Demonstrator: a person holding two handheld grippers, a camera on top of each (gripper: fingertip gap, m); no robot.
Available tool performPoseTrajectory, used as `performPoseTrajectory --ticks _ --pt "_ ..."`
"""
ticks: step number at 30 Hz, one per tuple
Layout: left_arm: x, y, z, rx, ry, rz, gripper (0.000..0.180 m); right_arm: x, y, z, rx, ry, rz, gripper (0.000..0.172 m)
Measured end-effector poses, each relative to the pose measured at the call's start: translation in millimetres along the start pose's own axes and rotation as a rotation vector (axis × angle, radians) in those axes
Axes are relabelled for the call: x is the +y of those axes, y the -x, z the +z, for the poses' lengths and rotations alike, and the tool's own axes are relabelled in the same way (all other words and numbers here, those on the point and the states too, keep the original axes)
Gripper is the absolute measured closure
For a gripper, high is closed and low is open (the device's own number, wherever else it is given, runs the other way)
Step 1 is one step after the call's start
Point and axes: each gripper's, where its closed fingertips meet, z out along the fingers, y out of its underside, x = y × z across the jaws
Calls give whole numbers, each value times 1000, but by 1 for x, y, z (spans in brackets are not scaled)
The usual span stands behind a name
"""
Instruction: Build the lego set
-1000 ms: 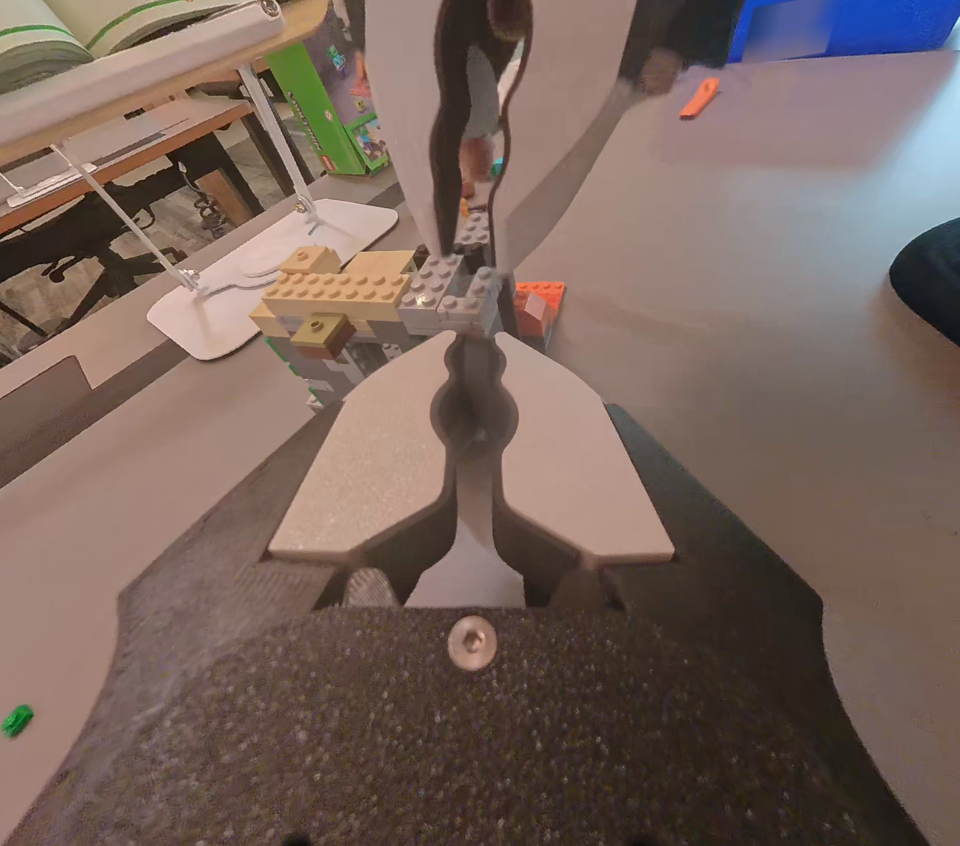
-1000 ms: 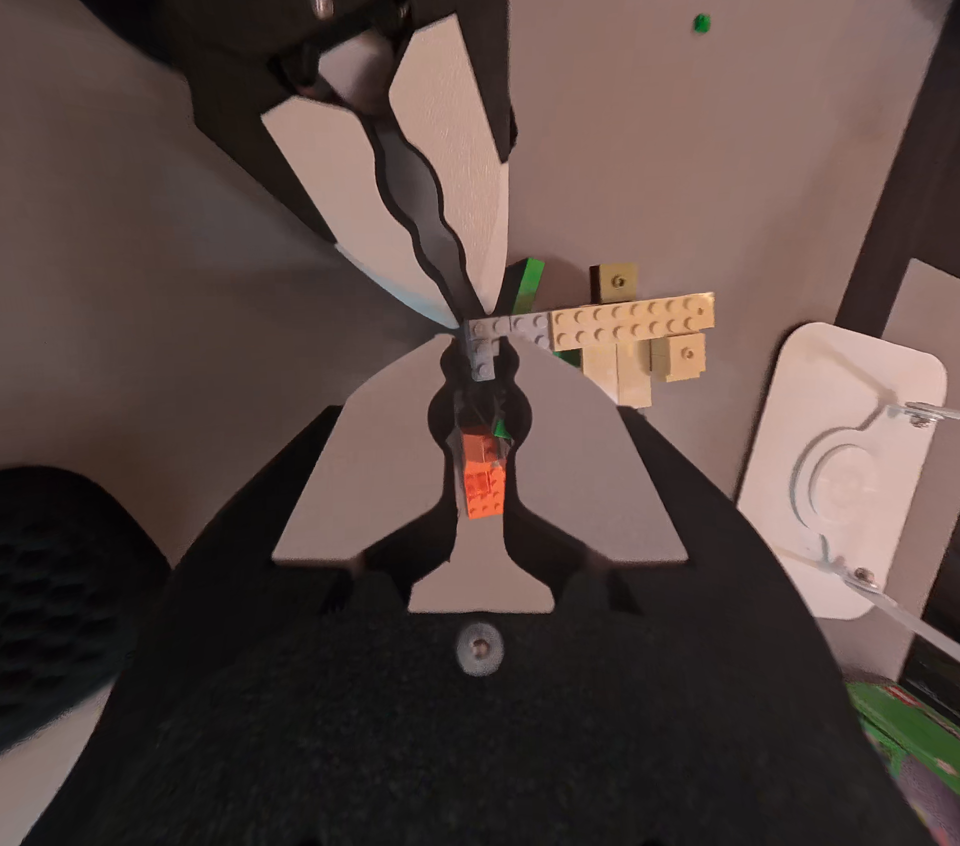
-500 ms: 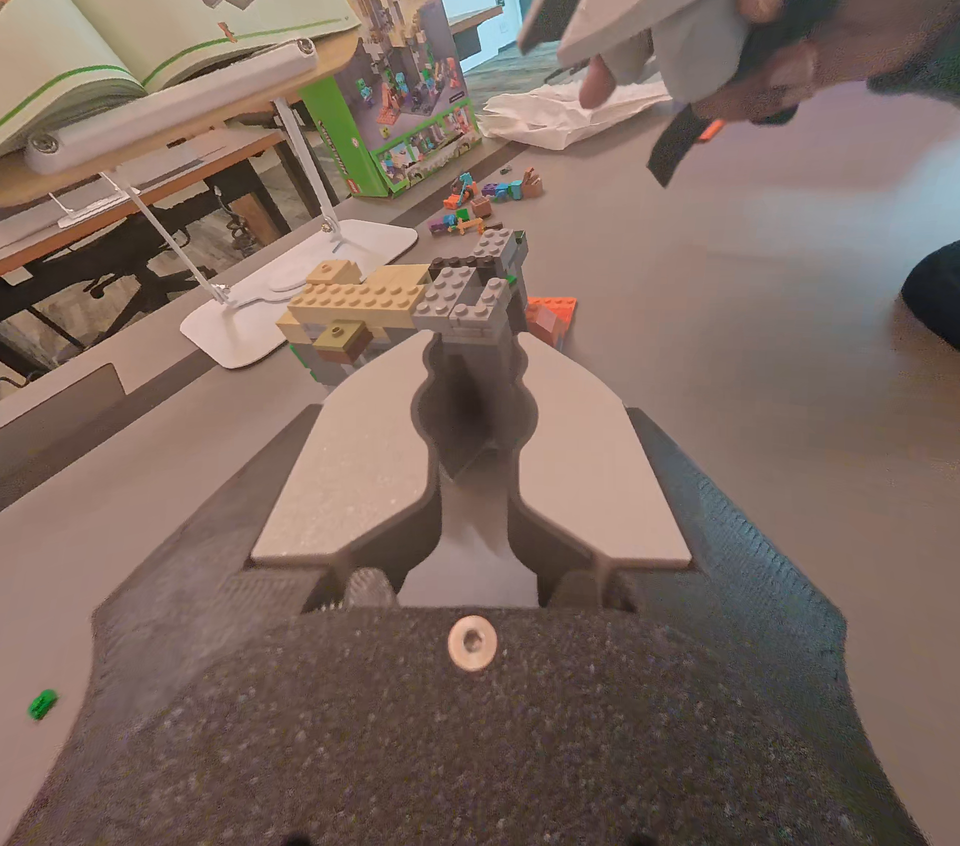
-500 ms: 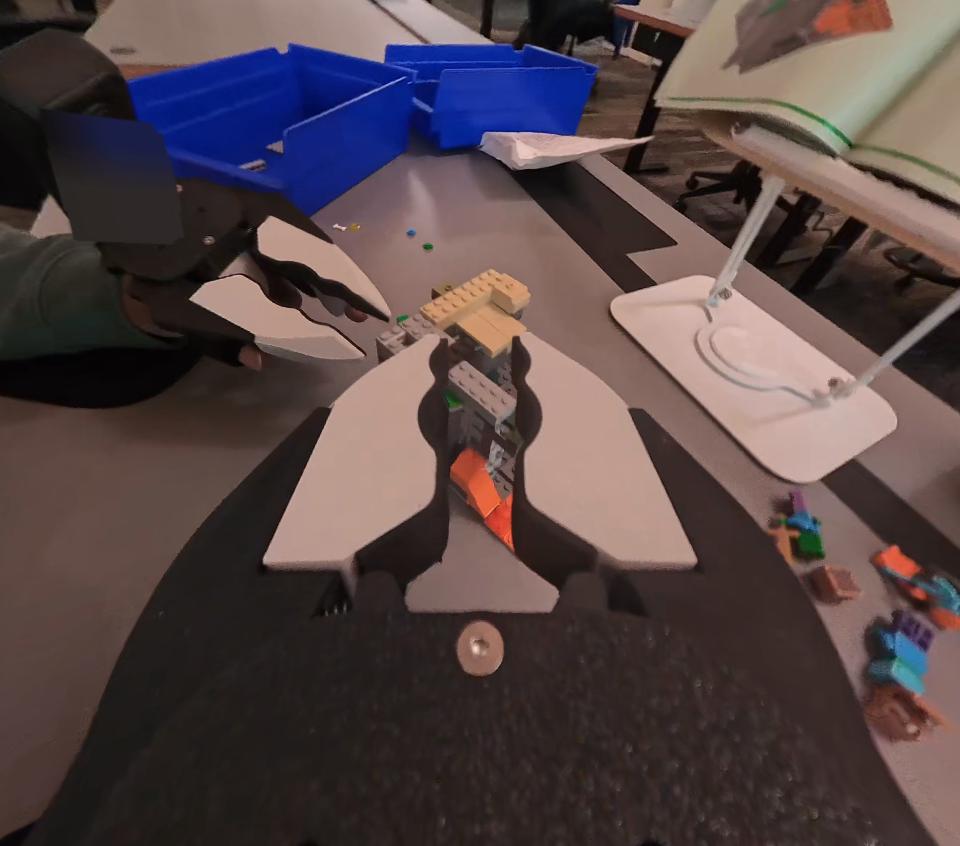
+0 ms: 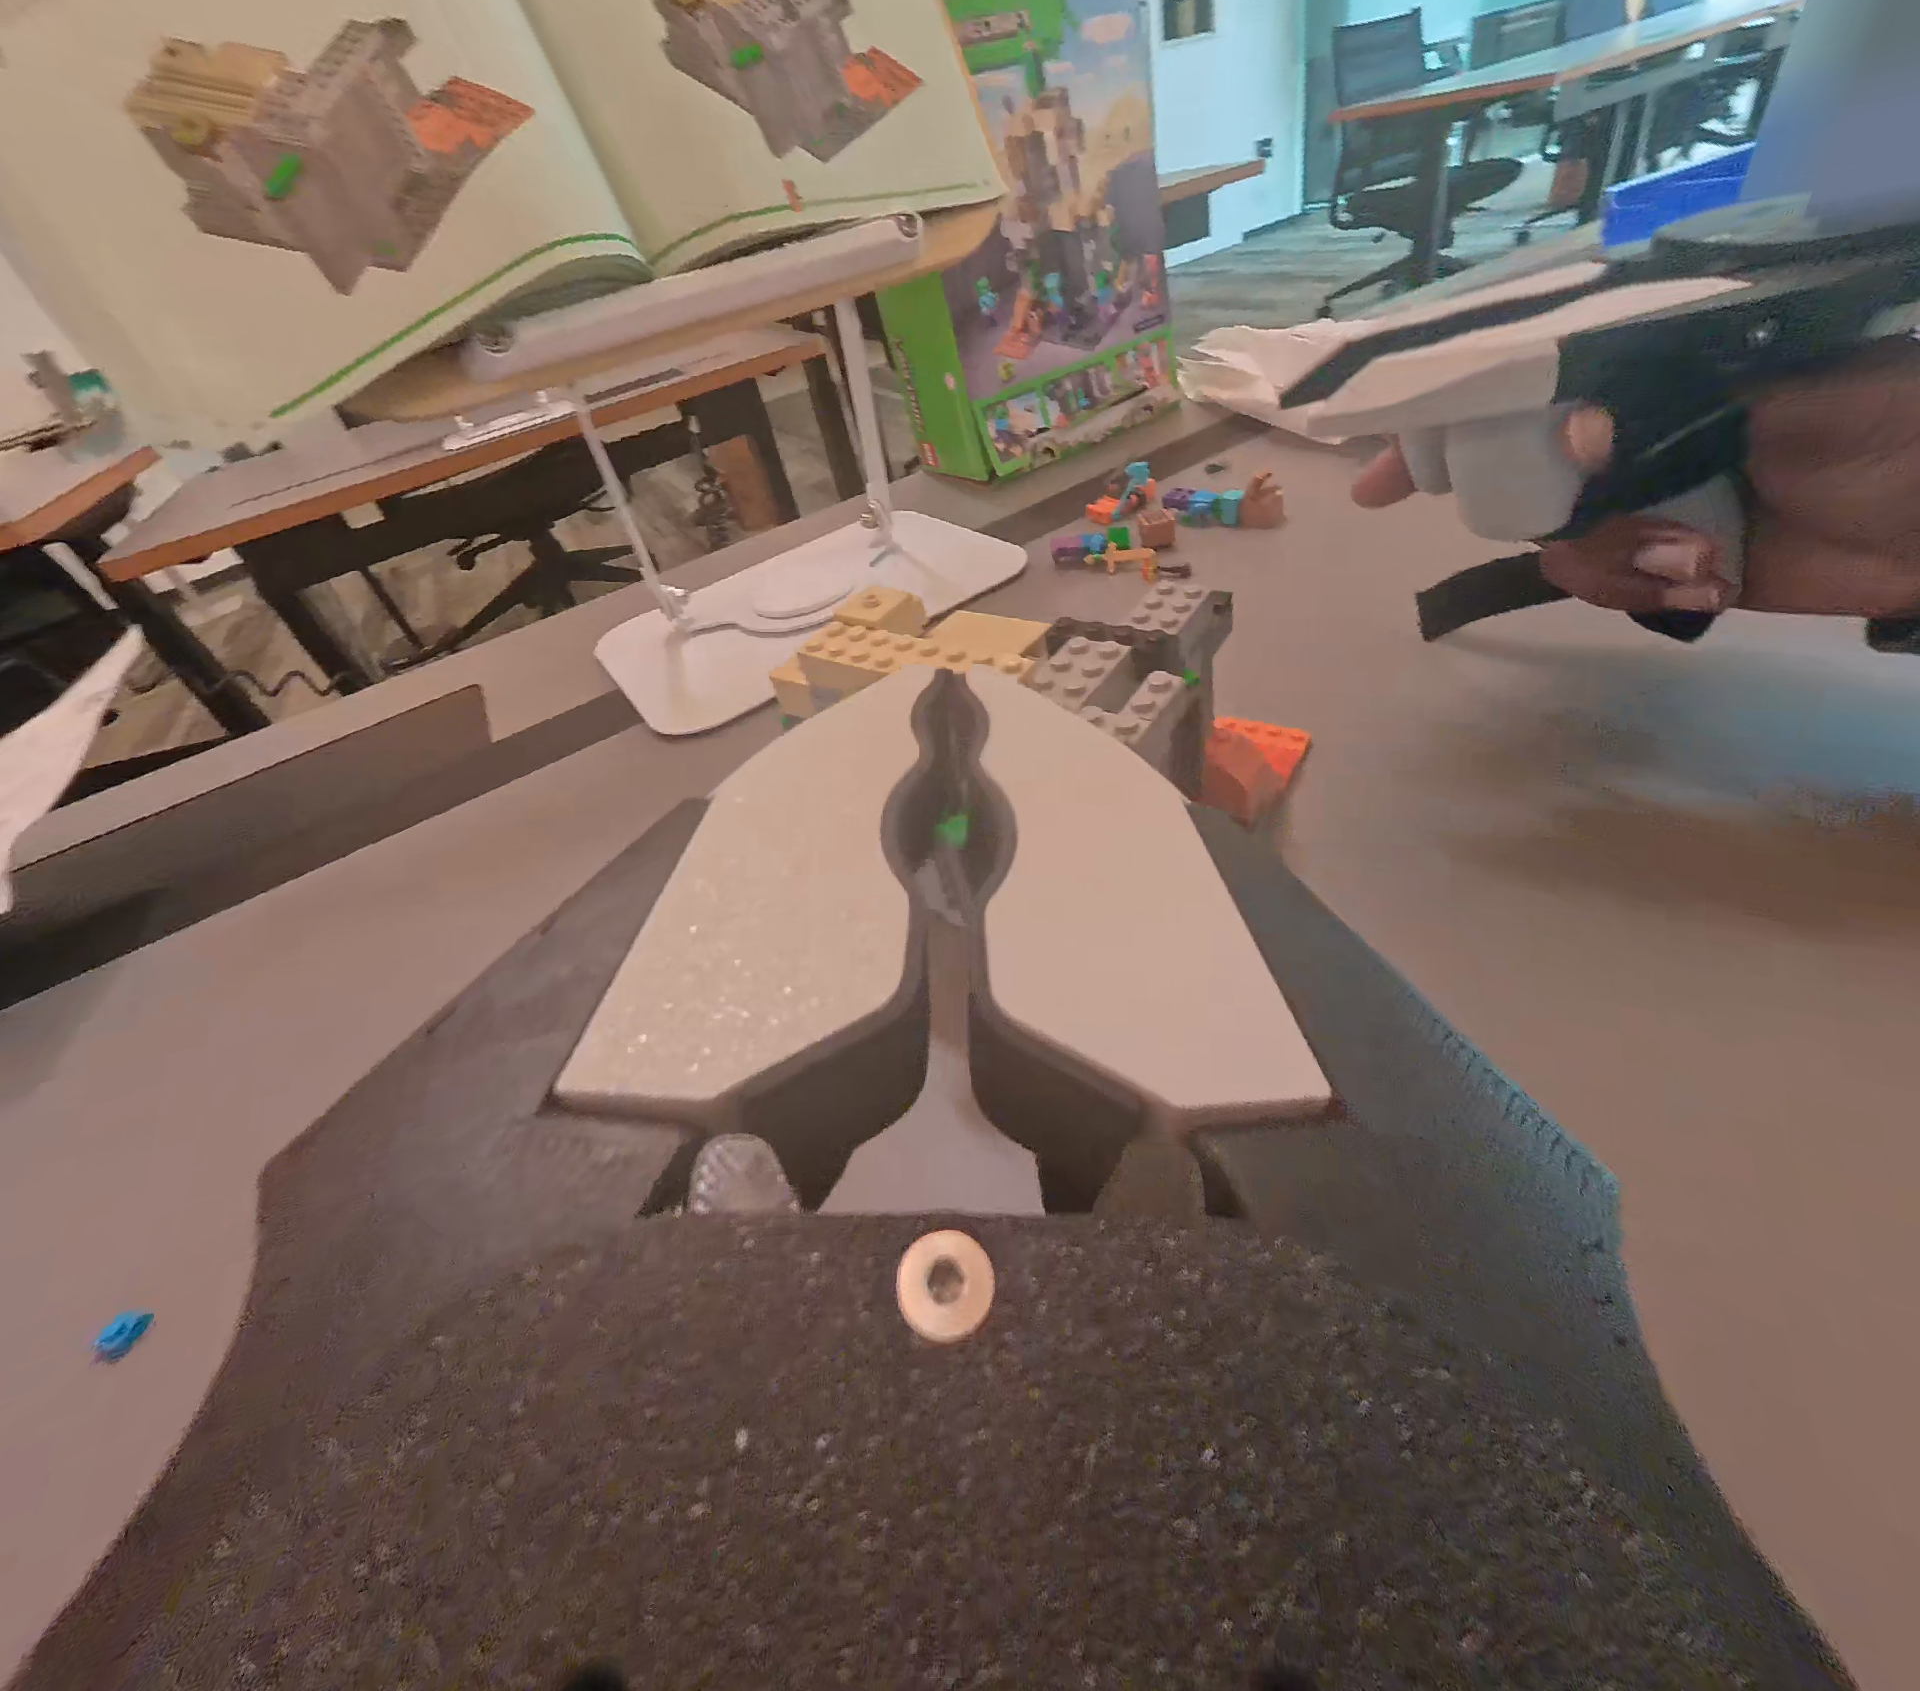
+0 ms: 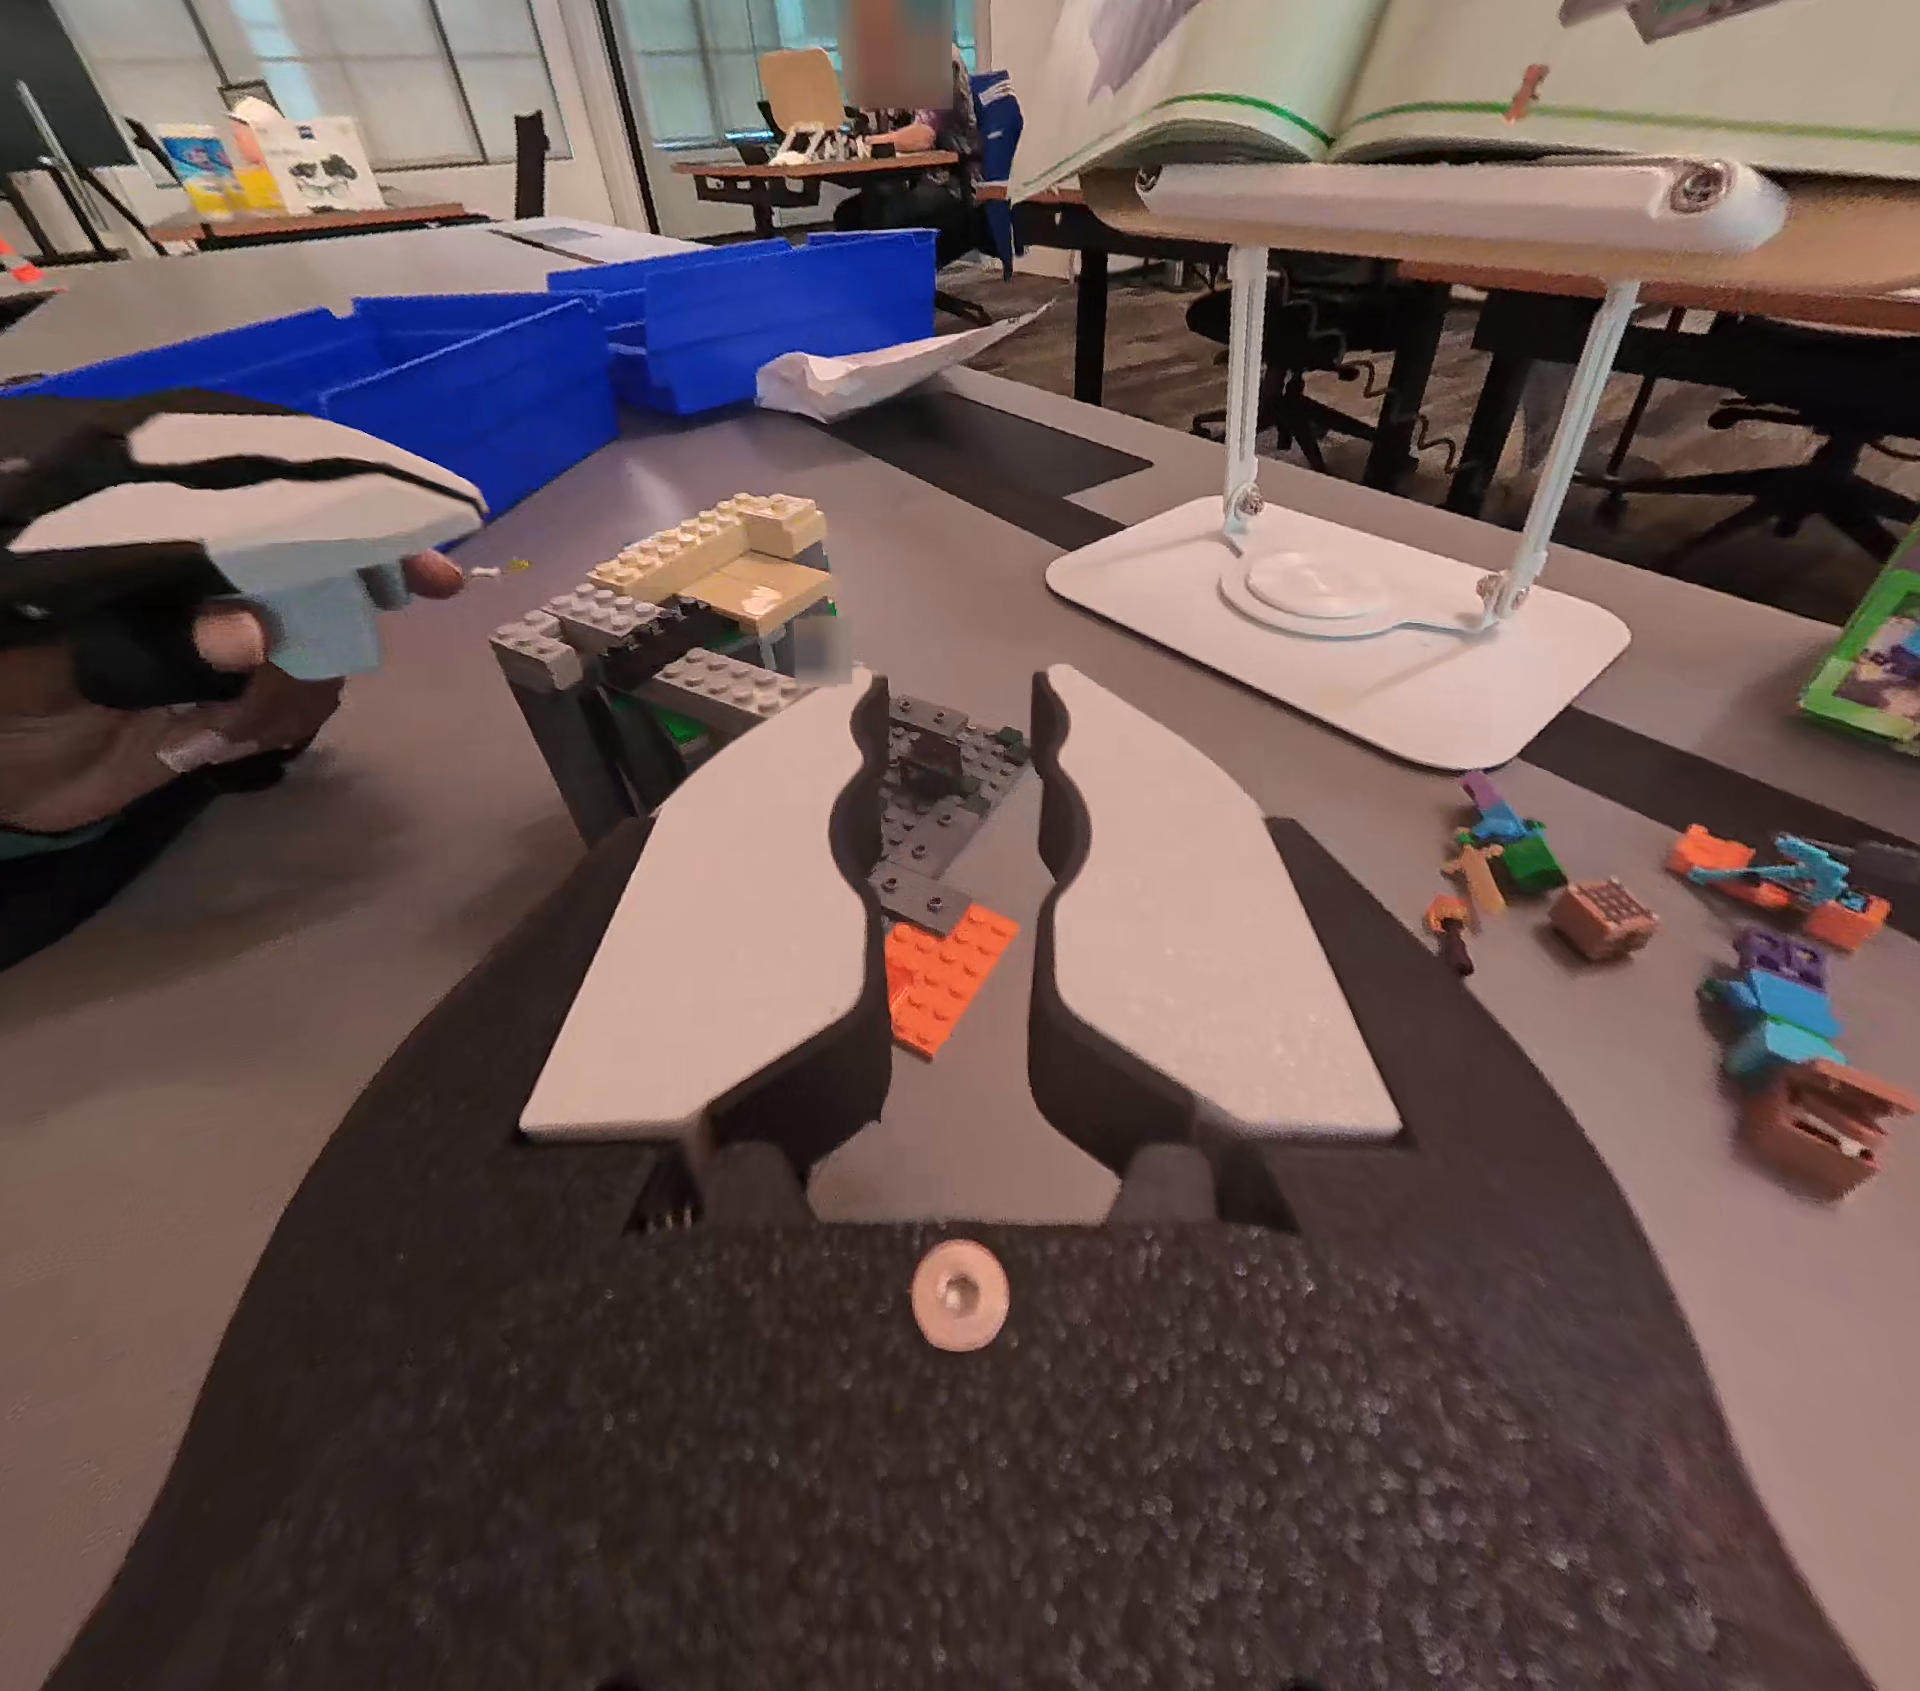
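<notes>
A brick model (image 5: 1122, 675) of tan, grey and dark bricks with an orange plate (image 5: 1252, 758) at its foot stands on the grey table. My left gripper (image 5: 945, 685) is shut just in front of its tan and grey top and does not touch it. A green speck shows through the hollow between its fingers. The right wrist view shows the left gripper (image 6: 457, 498) shut and apart from the model (image 6: 675, 602). My right gripper (image 6: 961, 685) is open above the model's low grey plates and orange plate (image 6: 945, 966), gripping nothing. The left wrist view shows it (image 5: 1309, 394) raised to the right, held by a hand.
An open instruction book (image 5: 499, 83) rests on a white stand (image 5: 810, 613) behind the model. A green box (image 5: 1049, 291) and small loose figures (image 6: 1766, 945) lie to the right. Blue bins (image 6: 499, 374) and crumpled paper (image 6: 873, 374) sit further back. A small blue piece (image 5: 123, 1333) lies near me. The gap from one gripper's tips to the other's is roughly 15 centimeters.
Both grippers have drawn back from the model's grey top, where their tips met a second ago. The left opened, then shut on nothing. The right opened wider and lifted away.
</notes>
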Motion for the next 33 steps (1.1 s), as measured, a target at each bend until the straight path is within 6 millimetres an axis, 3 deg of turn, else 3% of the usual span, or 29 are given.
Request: performPoseTrajectory --ticks 6,18,21,25,33 --pt "4 20 -3 -63 5 -64 180 10 7 8 -7 42 -44 135" --pt "12 7 -4 24 52 -27 173 52 40 40 -268 265 -149 109" --pt "29 3 0 72 133 -42 161 61 49 49 -358 331 -210 116" --pt "46 -7 5 165 211 -54 147 65 48 53 -450 394 -304 139" --pt "64 -10 10 155 304 32 160 66 37 44 -776 515 -328 150"
